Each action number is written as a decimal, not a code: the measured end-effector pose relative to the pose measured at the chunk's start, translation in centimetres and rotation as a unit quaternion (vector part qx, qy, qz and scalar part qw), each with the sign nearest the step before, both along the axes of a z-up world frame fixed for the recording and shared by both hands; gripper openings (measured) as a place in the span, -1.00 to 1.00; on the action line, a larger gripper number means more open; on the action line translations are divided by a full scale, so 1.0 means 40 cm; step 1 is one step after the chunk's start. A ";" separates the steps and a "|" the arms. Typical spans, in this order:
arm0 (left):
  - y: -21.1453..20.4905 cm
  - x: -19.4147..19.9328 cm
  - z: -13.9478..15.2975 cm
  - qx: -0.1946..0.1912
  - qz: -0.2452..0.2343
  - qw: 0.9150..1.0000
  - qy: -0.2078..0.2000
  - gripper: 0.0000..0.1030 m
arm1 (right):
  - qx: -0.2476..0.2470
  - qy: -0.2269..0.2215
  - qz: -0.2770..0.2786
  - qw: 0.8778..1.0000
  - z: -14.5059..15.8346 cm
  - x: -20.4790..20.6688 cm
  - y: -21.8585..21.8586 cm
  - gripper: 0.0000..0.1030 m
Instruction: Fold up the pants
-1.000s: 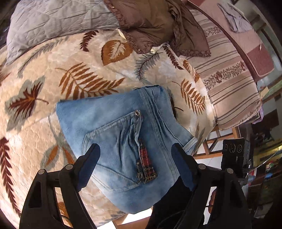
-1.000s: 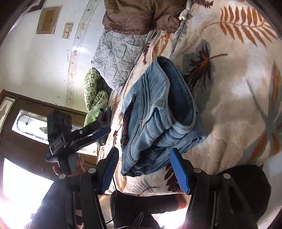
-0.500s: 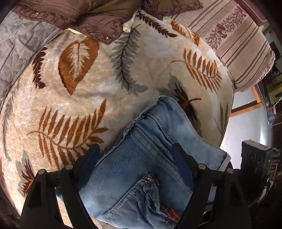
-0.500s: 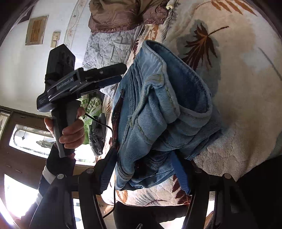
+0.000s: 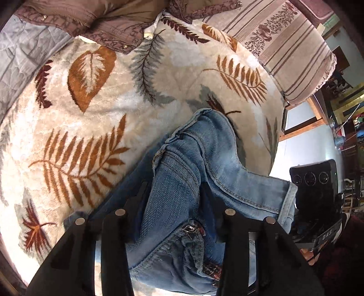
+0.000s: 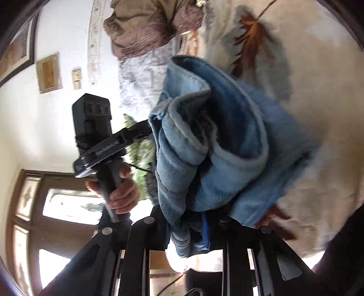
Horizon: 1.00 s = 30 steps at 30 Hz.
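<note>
Left gripper (image 5: pixel 175 205): I see my jaws closing around a thick fold of the jeans (image 5: pixel 195 173). The denim fills the gap and the dark fingers (image 5: pixel 138 200) press into it at both sides, so I read it as a narrow grip on the cloth.
Right gripper (image 6: pixel 193 218): jaws closing too, drawn narrow, with a bunched wad of denim pinched between them.
Jeans: a folded light-blue bundle, on the leaf-patterned blanket (image 5: pixel 95 109) from the centre toward 6 o'clock in the left view. In the right view the bundle (image 6: pixel 211 141) is bunched just above my fingers.
Other hand: in the right view, at 9 o'clock, a hand (image 6: pixel 122 191) grips the left tool's handle.
Brown garment (image 5: pixel 109 20): at 12 o'clock, well apart from the jeans.
</note>
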<state>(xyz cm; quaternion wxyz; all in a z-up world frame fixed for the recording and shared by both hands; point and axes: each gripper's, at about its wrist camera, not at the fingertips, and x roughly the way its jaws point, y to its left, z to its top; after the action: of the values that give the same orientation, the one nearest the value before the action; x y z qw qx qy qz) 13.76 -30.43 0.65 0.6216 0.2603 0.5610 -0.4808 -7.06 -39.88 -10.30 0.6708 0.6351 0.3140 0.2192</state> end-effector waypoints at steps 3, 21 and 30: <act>0.033 -0.016 0.057 0.015 -0.008 1.000 -0.021 -0.15 | 0.036 -0.026 0.042 0.998 0.013 0.018 0.044 -0.58; 0.002 -0.016 0.037 0.031 0.015 0.995 -0.090 0.42 | -0.021 0.042 -0.056 0.997 -0.024 -0.052 -0.106 0.16; -0.032 -0.030 -0.018 0.047 0.030 0.996 -0.071 0.43 | -0.154 -0.015 -0.134 0.979 0.126 -0.098 -0.171 0.16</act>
<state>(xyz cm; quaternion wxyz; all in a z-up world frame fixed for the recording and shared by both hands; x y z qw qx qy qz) 12.55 -31.73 -0.09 0.6611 0.3056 0.5449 -0.4155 -10.98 -46.70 -5.26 0.7884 0.5572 0.2459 0.0860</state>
